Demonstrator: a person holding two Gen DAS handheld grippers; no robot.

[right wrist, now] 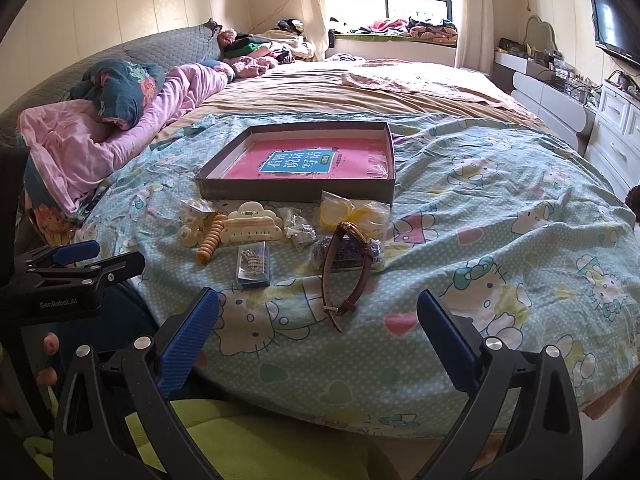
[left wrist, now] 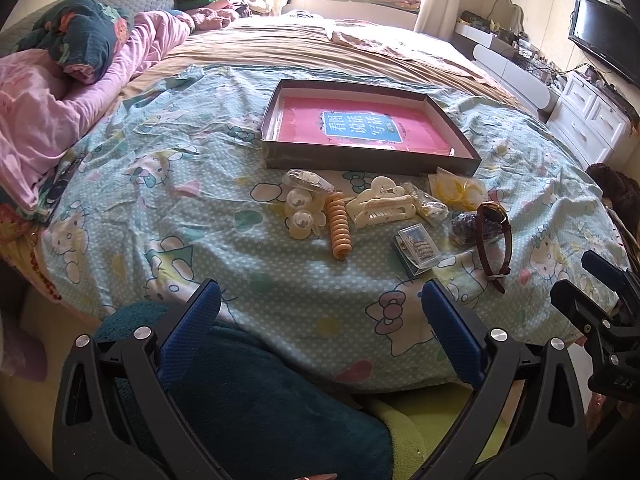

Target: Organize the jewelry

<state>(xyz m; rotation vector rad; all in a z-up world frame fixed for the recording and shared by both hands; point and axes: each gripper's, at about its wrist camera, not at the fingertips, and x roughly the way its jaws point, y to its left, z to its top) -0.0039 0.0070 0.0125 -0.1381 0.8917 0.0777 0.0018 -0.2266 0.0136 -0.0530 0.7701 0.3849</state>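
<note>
A shallow grey box sits on the bed's Hello Kitty sheet, just above the middle of the left wrist view, and a pink book with a blue label lies flat inside it. The jewelry and hair things are spread in a loose row on the sheet just in front of the box's near wall.

From the left of that row: a clear packet of pale round hair clips, an orange spiral hair tie, a cream claw clip touching the spiral's top end, a small bag of trinkets, and a bag of yellow rings tucked against the box's right corner. Nearer the lower edge lies a small clear case on a blue base with something sparkly inside. To its right a brown-strapped wristwatch stands on edge, its face leaning on a bag of dark beads, its strap running down toward the bottom of the frame.

The left hand-held gripper hangs at the bottom of its view, its blue pads spread wide and empty, above teal fabric. The right hand-held gripper is likewise spread wide, holding nothing, with the watch's strap end just beyond its fingers in the right wrist view. A television hangs at the upper right.
</note>
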